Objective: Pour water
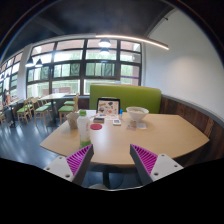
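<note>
My gripper is open and empty, its two purple pads wide apart above the near edge of a light wooden table. Far beyond the fingers, at the table's far side, stand a clear bottle with a green cap to the left, a small red dish next to it, and a white bowl to the right. Nothing is between the fingers.
A tablet or framed picture stands at the back of the table before a green bench backrest. Chairs and other tables stand to the left by large windows. Dark floor shows below the table edge.
</note>
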Motion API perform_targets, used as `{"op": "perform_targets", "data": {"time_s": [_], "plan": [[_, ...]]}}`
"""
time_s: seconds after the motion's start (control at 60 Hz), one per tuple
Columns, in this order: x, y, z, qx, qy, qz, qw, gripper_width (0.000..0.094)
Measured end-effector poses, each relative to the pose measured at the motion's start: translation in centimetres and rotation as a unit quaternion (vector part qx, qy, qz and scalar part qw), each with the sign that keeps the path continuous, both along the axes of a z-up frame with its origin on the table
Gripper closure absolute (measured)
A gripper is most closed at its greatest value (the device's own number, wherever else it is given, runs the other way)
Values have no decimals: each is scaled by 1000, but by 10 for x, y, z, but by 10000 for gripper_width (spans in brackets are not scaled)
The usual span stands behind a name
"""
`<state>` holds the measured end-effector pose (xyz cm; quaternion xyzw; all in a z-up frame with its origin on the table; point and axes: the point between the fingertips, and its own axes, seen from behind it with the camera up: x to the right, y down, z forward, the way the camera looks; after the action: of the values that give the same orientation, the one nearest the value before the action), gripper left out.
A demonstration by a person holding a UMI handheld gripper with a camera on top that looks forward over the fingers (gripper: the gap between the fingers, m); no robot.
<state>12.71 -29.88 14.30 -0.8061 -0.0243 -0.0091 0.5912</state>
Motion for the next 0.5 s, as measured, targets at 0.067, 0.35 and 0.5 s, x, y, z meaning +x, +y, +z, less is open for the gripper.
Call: {"op": "perform_targets", "data": {"time_s": [0.067, 0.35, 0.5], "plan": [[-17, 11, -12, -5, 4, 11, 1000, 109], [-119, 79, -69, -28, 29, 77, 996, 111], [-137, 143, -69, 15, -3, 55, 998, 127]]}}
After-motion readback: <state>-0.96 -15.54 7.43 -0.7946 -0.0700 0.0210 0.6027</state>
